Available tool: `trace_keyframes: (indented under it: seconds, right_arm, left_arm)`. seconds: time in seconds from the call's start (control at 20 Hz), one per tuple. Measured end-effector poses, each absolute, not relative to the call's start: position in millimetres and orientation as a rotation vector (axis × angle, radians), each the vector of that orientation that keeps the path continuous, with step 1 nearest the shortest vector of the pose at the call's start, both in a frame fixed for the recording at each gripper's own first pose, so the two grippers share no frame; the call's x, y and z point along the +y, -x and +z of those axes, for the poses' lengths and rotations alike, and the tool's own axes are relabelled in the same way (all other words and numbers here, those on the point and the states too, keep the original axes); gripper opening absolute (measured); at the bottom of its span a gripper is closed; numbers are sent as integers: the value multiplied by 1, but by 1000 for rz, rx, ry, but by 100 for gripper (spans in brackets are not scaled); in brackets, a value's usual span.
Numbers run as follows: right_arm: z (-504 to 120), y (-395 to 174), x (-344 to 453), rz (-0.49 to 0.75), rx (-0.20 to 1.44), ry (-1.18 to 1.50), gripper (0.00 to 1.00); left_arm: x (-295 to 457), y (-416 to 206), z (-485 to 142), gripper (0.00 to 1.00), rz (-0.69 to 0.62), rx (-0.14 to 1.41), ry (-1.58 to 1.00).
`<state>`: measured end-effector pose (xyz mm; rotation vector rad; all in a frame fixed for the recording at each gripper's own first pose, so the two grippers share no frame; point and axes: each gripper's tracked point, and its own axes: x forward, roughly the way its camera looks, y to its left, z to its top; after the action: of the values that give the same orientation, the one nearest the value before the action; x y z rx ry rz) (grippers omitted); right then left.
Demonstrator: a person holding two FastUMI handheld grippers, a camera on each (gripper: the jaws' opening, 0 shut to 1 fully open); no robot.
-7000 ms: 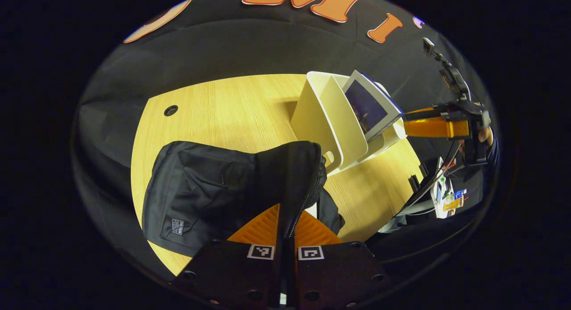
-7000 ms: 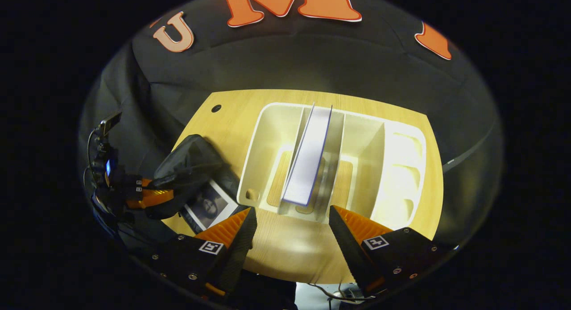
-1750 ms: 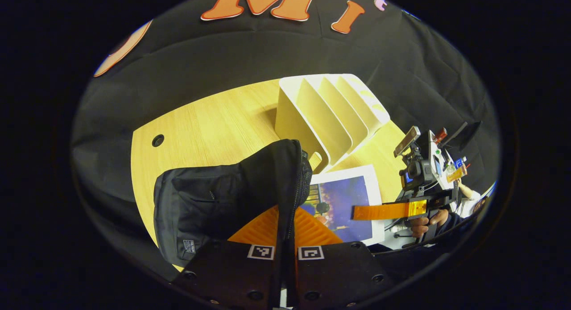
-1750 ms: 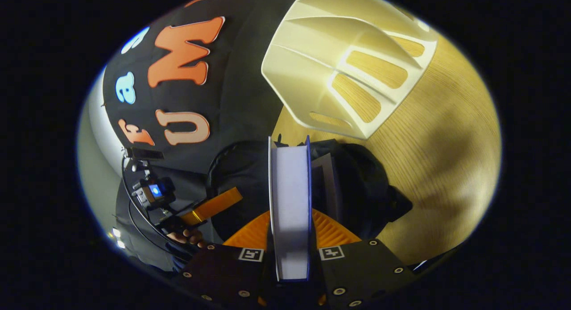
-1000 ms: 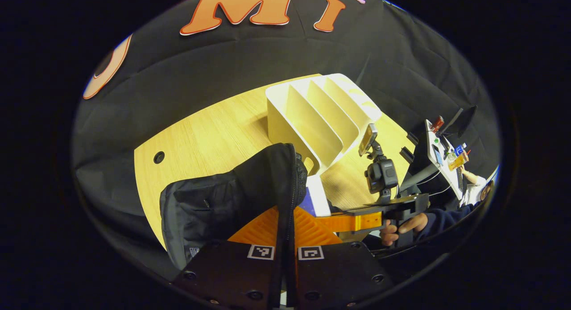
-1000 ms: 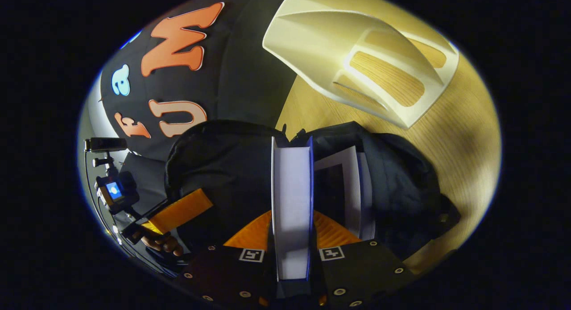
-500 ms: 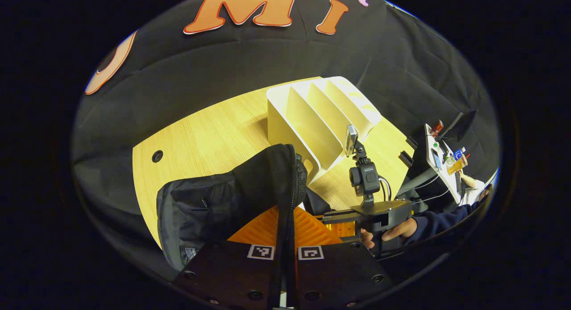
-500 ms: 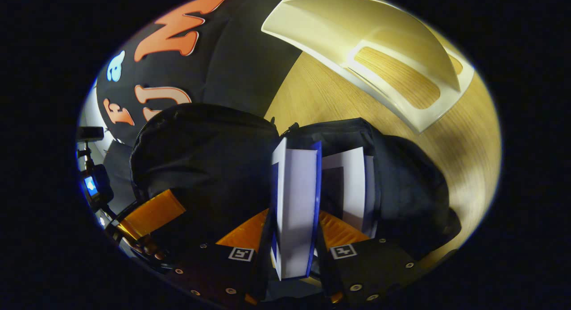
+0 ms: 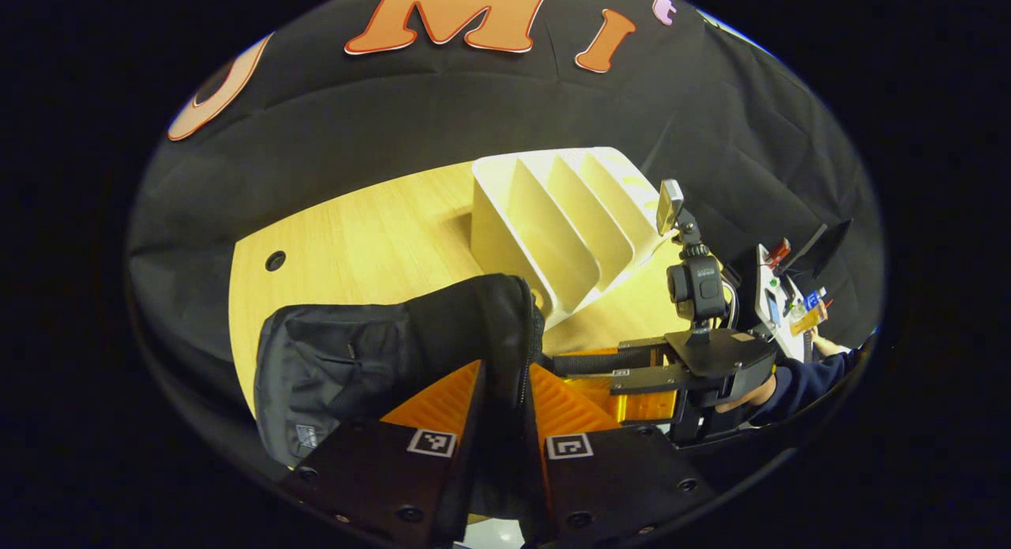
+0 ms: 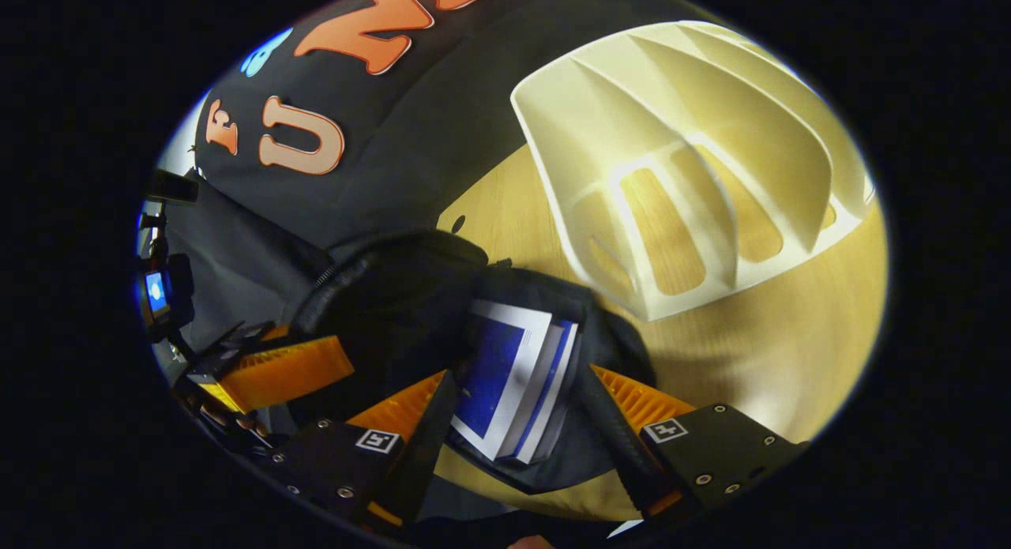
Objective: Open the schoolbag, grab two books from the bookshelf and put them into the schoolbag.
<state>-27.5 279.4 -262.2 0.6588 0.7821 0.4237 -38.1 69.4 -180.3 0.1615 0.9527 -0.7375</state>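
Schoolbag (image 10: 395, 296): mouth open, two books (image 10: 513, 383) inside, spines toward right gripper (image 10: 513, 430), fingers wide, books between them. Left gripper (image 9: 501, 391) lifts flap, grip loosening.

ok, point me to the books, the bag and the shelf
books (image 10: 505, 387), right gripper view, on the blue cover of the top one
bag (image 9: 355, 355), left gripper view, on its front panel
shelf (image 9: 545, 233), left gripper view, on a divider wall

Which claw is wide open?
The right claw: its fingers stand far apart, either side of the blue-covered books in the black fabric schoolbag. The left claw has bag fabric filling its narrower gap.
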Motion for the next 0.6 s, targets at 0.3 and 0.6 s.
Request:
trace_keyframes:
  seconds: [0.3,0.6]
  right_arm:
    - [-231,25,207,369,706,-562,98]
    - [-191,19,132,296,598,-417,98]
  left_arm:
    - [37,51,-176,69,-695,920,-130]
    - [-8,40,-151,97,-583,766,-74]
